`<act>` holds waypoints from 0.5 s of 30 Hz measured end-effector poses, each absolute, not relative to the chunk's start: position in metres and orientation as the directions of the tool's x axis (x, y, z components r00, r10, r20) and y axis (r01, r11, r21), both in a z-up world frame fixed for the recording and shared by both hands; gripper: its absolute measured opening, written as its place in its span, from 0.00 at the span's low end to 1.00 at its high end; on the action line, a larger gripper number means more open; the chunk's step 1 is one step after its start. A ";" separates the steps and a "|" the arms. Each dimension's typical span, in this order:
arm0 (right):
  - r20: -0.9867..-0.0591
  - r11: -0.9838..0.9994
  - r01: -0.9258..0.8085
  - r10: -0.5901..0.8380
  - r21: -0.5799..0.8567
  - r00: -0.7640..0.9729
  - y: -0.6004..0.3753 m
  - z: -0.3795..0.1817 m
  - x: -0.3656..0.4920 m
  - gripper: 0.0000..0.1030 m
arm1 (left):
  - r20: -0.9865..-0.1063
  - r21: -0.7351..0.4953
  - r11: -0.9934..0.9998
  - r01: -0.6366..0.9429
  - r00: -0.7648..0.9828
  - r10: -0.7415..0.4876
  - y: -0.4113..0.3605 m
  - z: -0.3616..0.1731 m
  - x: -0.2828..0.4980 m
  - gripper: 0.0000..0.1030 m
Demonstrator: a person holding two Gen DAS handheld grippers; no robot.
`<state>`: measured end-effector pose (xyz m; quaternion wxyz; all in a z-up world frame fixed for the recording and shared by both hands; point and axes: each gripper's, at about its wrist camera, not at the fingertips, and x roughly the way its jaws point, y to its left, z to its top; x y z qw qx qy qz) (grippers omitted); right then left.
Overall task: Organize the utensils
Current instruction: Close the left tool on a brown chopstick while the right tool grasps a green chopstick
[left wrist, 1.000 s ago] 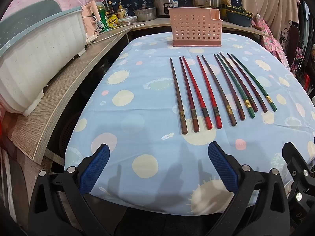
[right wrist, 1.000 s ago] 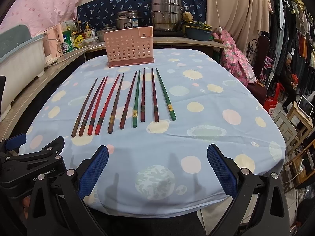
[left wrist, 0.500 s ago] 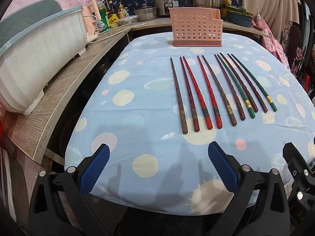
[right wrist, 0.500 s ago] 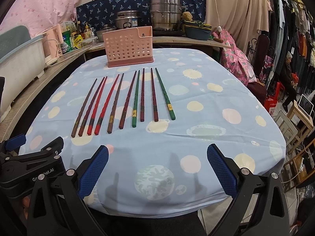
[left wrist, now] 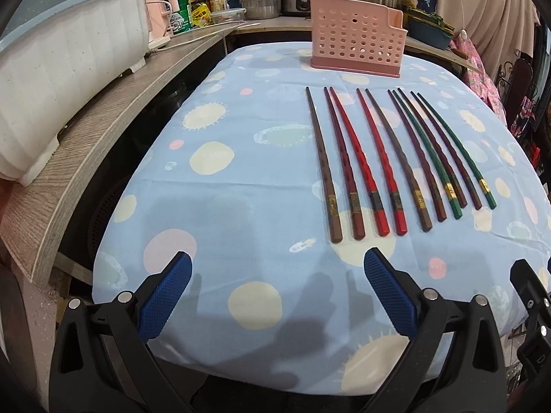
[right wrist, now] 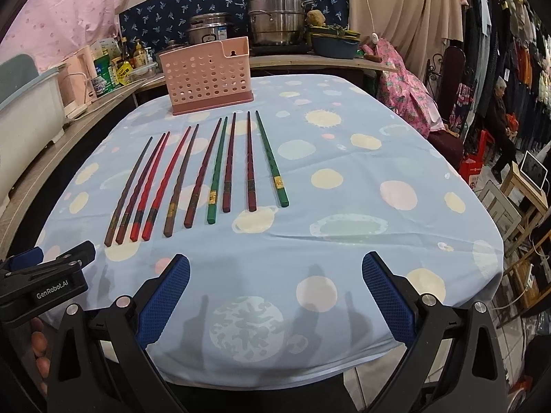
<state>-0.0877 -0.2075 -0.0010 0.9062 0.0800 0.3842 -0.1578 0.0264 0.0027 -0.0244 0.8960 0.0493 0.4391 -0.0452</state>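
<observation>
— So how much of the organizing can be counted as done?

— Nothing yet, by the look of it. Ten chopsticks (left wrist: pixel 389 161) are laid side by side in a row on the table (left wrist: pixel 241 189), thick ends toward the near edge and tips toward the far edge: brown, dark red, red and green ones mixed. No chopstick is seen inside the pink perforated holder (left wrist: pixel 356 46), which is stood upright at the far edge, just beyond the tips.

— And the grippers?

— The left gripper (left wrist: pixel 277 290) is held over the near edge with its blue pads (left wrist: pixel 165 296) spread wide and nothing between them. The right gripper (right wrist: pixel 275 292) is held likewise at the near edge, jaws apart and empty. Both are well short of the row.

— What is left, then?

— Presumably everything: each chopstick would have to be picked up, perhaps matched by colour, and dropped into the holder. The thin, flat-lying sticks are judged awkward to pinch cleanly
</observation>
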 end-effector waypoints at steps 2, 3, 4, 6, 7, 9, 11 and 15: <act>-0.726 0.937 0.349 -0.220 0.029 0.651 -0.211 -0.004 -0.085 0.93 | -0.795 0.049 0.992 0.116 0.606 -0.031 0.002 -0.027 0.033 0.93; -0.729 0.936 0.350 -0.218 0.032 0.649 -0.213 -0.005 -0.082 0.93 | -0.797 0.047 0.993 0.113 0.604 -0.031 0.001 -0.029 0.037 0.93; -0.731 0.935 0.352 -0.218 0.033 0.646 -0.214 -0.007 -0.080 0.93 | -0.798 0.047 0.993 0.110 0.601 -0.029 0.000 -0.031 0.041 0.93; -0.735 0.935 0.353 -0.215 0.035 0.643 -0.217 -0.009 -0.075 0.93 | -0.798 0.055 0.992 0.110 0.602 -0.022 -0.002 -0.035 0.048 0.93; -0.736 0.935 0.354 -0.215 0.035 0.642 -0.218 -0.009 -0.073 0.93 | -0.798 0.059 0.992 0.108 0.603 -0.018 -0.003 -0.036 0.051 0.93; -0.734 0.935 0.354 -0.218 0.033 0.643 -0.221 -0.009 -0.068 0.93 | -0.799 0.061 0.993 0.106 0.602 -0.015 -0.004 -0.040 0.058 0.93; -0.731 0.934 0.357 -0.228 0.024 0.644 -0.224 -0.009 -0.063 0.93 | -0.804 0.061 0.993 0.102 0.594 -0.011 -0.004 -0.043 0.063 0.93; -0.729 0.933 0.361 -0.240 0.011 0.641 -0.233 -0.009 -0.050 0.93 | -0.814 0.049 0.995 0.091 0.580 -0.013 0.000 -0.048 0.069 0.93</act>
